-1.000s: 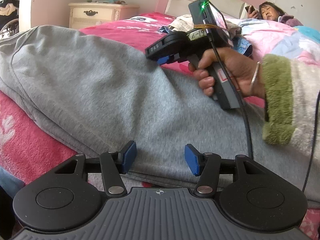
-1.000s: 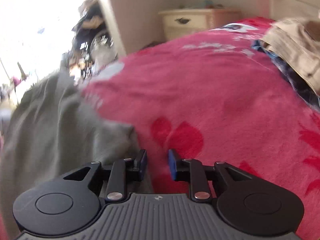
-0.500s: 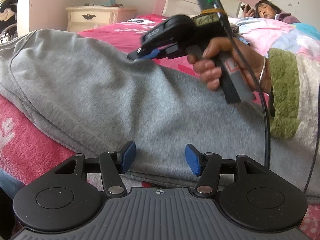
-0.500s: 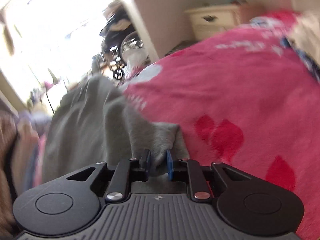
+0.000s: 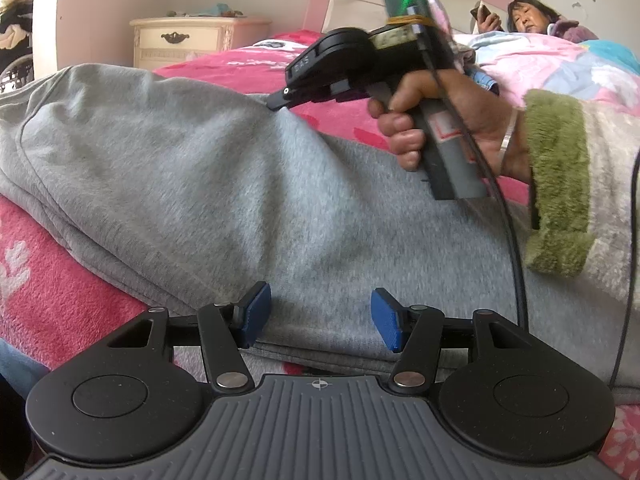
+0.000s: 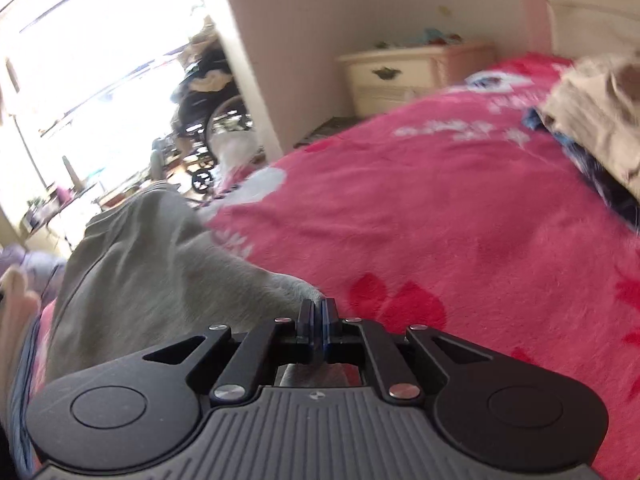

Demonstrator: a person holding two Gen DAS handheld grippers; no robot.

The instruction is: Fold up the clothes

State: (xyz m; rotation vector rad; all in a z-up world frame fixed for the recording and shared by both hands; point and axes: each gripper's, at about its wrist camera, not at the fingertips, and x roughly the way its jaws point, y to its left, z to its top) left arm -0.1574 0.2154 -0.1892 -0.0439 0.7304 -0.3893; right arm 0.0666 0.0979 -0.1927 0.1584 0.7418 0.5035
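Observation:
A grey sweat garment [image 5: 208, 184] lies spread across the pink bed. My left gripper [image 5: 318, 320] is open, its blue pads either side of the garment's near hem, low over the cloth. My right gripper [image 6: 318, 314] is shut on the garment's far edge [image 6: 168, 280] and lifts it into a peak. It also shows in the left wrist view [image 5: 280, 102], held in a hand with a green cuff, pinching the cloth.
The pink blanket [image 6: 460, 220] covers the bed. Folded beige and blue clothes [image 6: 600, 120] lie at the far right. A cream nightstand [image 5: 180, 44] stands by the wall. A person [image 5: 528, 20] lies at the headboard. A wheelchair [image 6: 208, 120] stands near the bright window.
My right gripper came down to the garment's far edge, closed on it and lifted it. My left gripper stayed open at the near hem.

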